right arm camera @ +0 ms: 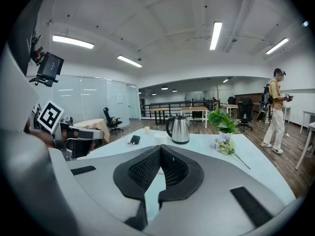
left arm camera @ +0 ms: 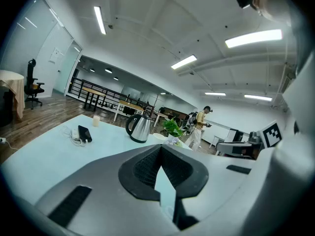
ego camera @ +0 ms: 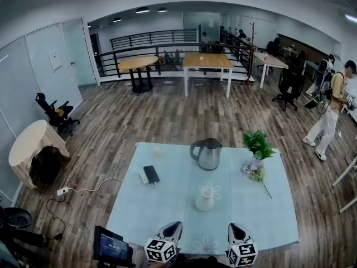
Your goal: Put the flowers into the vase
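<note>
I count 1 vase point(ego camera: 204, 199), 1 flower bunch point(ego camera: 255, 171) ahead of fingers point(right arm camera: 145, 170) | left gripper point(ego camera: 173, 229), right gripper point(ego camera: 235, 230) dip slightly | both pressed together, empty

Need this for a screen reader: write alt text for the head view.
The left gripper and right gripper are at the near edge of a pale blue table, facing a white vase. Flowers lie at right by a potted plant; a kettle stands behind the vase.

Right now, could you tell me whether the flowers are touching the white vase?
Apart. The head view shows bare tablecloth between the white vase and the flowers, which lie beside the potted plant.
</note>
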The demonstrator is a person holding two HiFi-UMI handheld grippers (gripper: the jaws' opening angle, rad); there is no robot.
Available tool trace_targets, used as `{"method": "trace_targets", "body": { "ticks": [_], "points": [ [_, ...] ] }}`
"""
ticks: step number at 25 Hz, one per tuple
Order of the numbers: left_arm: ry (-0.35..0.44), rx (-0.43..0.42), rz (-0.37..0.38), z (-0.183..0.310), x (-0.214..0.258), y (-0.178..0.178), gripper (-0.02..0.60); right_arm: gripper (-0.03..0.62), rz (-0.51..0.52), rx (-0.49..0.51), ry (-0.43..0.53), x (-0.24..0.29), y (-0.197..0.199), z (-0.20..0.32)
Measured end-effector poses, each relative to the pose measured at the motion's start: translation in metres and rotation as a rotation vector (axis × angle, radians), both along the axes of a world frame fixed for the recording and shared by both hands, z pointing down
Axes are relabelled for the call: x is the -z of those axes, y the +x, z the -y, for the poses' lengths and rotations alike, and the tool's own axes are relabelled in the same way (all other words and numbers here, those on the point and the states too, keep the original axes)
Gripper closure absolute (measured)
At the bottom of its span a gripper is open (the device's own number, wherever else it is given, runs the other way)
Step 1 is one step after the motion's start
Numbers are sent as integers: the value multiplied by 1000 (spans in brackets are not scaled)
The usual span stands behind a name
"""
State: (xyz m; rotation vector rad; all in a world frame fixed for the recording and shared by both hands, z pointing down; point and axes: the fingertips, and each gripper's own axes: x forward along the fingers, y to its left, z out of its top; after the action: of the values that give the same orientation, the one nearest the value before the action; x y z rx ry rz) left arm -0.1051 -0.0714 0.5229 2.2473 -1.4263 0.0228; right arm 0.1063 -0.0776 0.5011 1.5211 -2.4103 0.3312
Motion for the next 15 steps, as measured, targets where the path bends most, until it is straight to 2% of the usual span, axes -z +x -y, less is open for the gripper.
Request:
{"method": "trace_targets", "body": {
  "ticks": [11,15],
  "points": [
    [0,5,-7,7,-1,-1,575,576,-7,-12,-4,-1,5,8],
    [-2,1,-9,8,-4,1,575,576,35,-16,-15,-4,8,8]
  ]
}}
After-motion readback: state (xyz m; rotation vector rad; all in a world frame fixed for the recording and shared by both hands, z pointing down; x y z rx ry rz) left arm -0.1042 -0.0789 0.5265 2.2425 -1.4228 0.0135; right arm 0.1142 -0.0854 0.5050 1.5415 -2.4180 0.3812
